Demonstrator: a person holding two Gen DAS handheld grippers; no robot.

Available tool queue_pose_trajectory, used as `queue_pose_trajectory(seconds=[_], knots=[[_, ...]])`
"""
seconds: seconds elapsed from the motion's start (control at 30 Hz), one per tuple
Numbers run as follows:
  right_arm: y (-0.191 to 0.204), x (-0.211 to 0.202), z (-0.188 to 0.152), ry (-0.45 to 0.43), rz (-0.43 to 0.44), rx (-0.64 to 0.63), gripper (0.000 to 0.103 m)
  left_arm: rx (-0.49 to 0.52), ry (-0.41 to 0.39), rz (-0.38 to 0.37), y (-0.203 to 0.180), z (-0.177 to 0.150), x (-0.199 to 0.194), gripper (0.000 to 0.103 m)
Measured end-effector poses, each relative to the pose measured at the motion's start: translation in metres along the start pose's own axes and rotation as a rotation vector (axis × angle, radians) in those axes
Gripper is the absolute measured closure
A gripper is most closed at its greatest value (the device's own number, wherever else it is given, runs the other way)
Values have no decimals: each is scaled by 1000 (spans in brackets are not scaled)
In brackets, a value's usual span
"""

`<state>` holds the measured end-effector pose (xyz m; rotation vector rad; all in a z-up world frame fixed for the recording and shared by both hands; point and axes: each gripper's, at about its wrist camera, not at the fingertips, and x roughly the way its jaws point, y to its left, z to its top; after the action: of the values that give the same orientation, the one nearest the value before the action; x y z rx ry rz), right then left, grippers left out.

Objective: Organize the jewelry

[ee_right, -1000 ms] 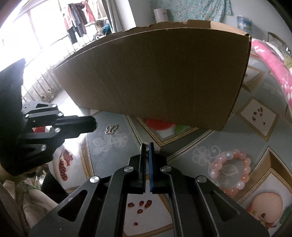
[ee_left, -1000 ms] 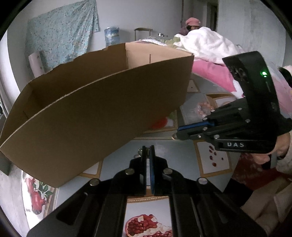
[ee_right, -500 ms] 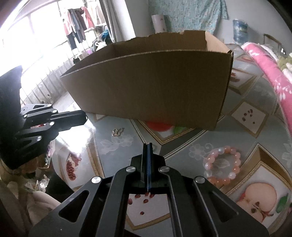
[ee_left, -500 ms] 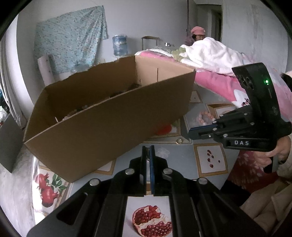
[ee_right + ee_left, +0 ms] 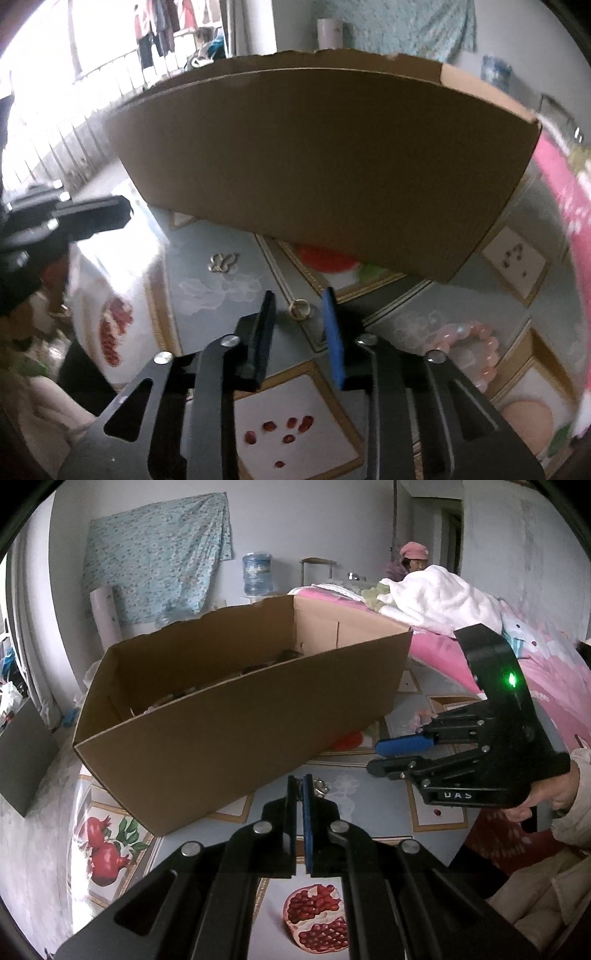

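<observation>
Your right gripper (image 5: 297, 314) has just been opening — its jaws now stand spread with the small ring (image 5: 300, 309) lying on the tabletop (image 5: 207, 266) in the gap between them, pads not touching it. Your left gripper (image 5: 300, 794) has jaws pressed together on nothing, hanging over the tabletop with the butterfly charm (image 5: 320, 787) just past its tips.

From the ring: butterfly charm (image 5: 222, 262) at 10 o'clock, near; pink bead bracelet (image 5: 469, 349) at 4 o'clock, well apart; cardboard box (image 5: 325, 155) at 12 o'clock, open top, likely where the pieces go.

Step in hand looks like the ring pickup. Keep the ring centred, drop the tips right down to the cloth before you squeeze — it lies flat and thin, so a high pinch will likely miss or flick it away. Close slowly and lift straight. Keep the left gripper clear of the box's near wall.
</observation>
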<state>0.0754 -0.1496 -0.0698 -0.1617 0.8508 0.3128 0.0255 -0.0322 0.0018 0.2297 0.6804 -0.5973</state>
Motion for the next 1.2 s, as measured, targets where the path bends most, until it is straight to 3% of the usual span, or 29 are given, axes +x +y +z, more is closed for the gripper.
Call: queue_pose_trajectory(seconds=[0.1, 0.17, 0.43, 0.77, 1.2], knots=[[0, -2, 1, 0, 6, 4, 95, -8, -6, -1, 3, -1, -1, 101], [-3, -5, 1, -4, 11, 24, 103, -10, -14, 1, 4, 0, -3, 101], [-6, -22, 1, -32, 13, 55, 103, -13, -62, 23, 8, 4, -24, 101], [-14, -61, 5, -127, -11, 60, 103, 2, -129, 54, 7, 14, -49, 101], [-28, -48, -11, -57, 58, 162, 100, 3, -123, 53, 2, 13, -51, 101]])
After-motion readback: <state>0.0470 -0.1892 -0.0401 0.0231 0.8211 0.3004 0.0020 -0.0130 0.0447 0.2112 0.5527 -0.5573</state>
